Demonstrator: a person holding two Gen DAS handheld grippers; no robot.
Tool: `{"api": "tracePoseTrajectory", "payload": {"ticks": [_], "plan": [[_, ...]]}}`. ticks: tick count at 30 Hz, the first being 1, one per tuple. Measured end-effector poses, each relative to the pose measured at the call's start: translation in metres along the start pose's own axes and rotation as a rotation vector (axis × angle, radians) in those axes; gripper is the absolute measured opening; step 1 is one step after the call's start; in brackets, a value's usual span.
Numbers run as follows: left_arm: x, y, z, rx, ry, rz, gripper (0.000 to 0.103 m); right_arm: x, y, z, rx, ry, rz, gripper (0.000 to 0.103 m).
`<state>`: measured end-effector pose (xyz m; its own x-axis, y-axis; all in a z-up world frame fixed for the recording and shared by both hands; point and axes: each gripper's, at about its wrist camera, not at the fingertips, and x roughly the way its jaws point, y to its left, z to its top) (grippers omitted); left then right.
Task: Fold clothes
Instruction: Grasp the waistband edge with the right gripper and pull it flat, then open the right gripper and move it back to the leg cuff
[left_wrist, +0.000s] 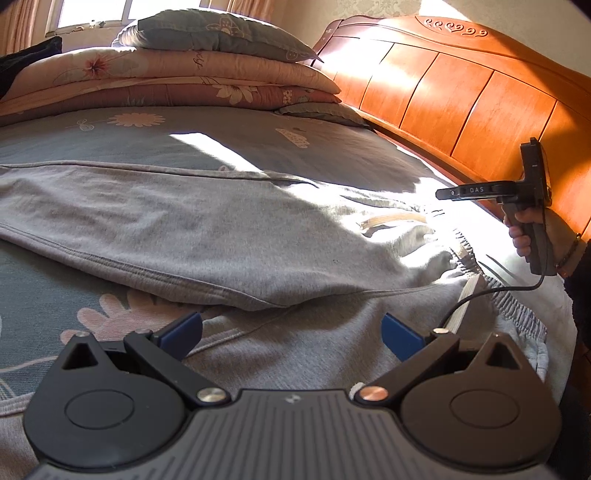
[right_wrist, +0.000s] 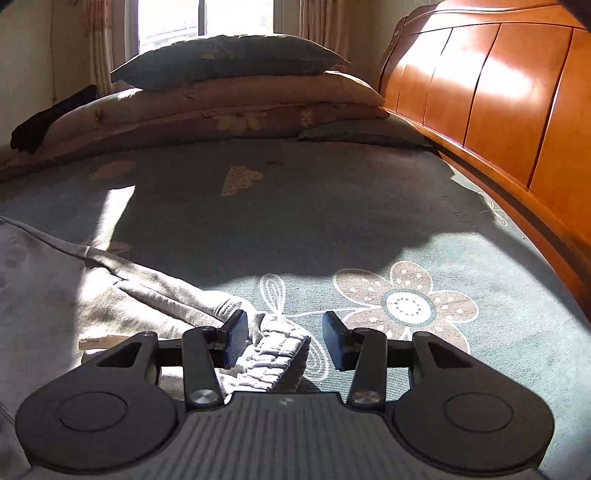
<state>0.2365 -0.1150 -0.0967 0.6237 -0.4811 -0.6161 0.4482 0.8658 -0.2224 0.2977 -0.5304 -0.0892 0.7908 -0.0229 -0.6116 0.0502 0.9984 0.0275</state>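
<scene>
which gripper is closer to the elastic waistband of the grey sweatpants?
Right. The right gripper hangs open directly over the ribbed elastic waistband of the grey sweatpants. The left gripper is open over the trouser fabric, with the waistband off to its right.

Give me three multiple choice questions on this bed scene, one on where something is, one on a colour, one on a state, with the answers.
1. Where does the pillow lie?
A. on the stacked quilts
B. on the floor
C. on the trousers

2. What colour are the trousers?
A. red
B. grey
C. black

3. How is the right claw?
A. shut on the waistband
B. open
C. holding the pillow

Answers: 1 A, the pillow tops the quilts at the far end of the bed. 2 B, the cloth is plain grey. 3 B, its pads stand apart, with the waistband under them and gripped by neither.
</scene>
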Motion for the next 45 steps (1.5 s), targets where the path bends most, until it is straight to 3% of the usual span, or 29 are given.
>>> {"api": "tracePoseTrajectory", "payload": {"ticks": [3,6,8,14,17,19,20,25,29,32,36,39,43,45], "plan": [[-0.006,0.0,0.0,0.004,0.014,0.046,0.102,-0.045,0.01,-0.01,0.044,0.002,0.092,0.05],[-0.012,-0.003,-0.001,0.024,0.046,0.11,0.102,-0.081,0.031,-0.029,0.048,0.017,0.168,0.064],[-0.017,-0.006,-0.004,0.035,0.071,0.151,0.102,-0.099,0.05,-0.045,0.038,0.037,0.232,0.067],[-0.038,-0.007,-0.019,0.003,0.118,0.201,0.102,-0.093,0.095,-0.084,0.054,0.124,0.311,0.068],[-0.054,-0.006,-0.03,0.004,0.13,0.214,0.102,-0.076,0.103,-0.103,0.024,0.143,0.287,0.069],[-0.063,-0.003,-0.036,-0.002,0.141,0.233,0.102,-0.067,0.097,-0.111,0.011,0.182,0.133,0.068],[-0.068,-0.001,-0.039,-0.006,0.143,0.243,0.102,-0.068,0.091,-0.114,0.008,0.185,0.125,0.067],[-0.082,0.013,-0.053,-0.051,0.143,0.248,0.102,-0.111,0.089,-0.116,0.04,0.165,0.114,0.07],[-0.082,0.009,-0.054,-0.064,0.136,0.231,0.102,-0.151,0.111,-0.119,-0.035,0.077,0.163,0.071],[-0.08,-0.003,-0.052,-0.042,0.118,0.201,0.102,-0.157,0.127,-0.12,-0.069,0.069,0.228,0.071],[-0.077,-0.014,-0.054,-0.035,0.115,0.184,0.102,-0.134,0.144,-0.108,-0.079,0.058,0.251,0.071],[-0.076,-0.015,-0.059,-0.048,0.128,0.174,0.102,-0.1,0.147,-0.093,-0.041,0.044,0.261,0.078],[-0.077,-0.013,-0.064,-0.037,0.15,0.211,0.102,-0.054,0.143,-0.09,0.027,0.168,0.192,0.08],[-0.075,-0.006,-0.067,-0.039,0.166,0.244,0.102,-0.051,0.134,-0.095,0.021,0.167,0.162,0.08]]}}
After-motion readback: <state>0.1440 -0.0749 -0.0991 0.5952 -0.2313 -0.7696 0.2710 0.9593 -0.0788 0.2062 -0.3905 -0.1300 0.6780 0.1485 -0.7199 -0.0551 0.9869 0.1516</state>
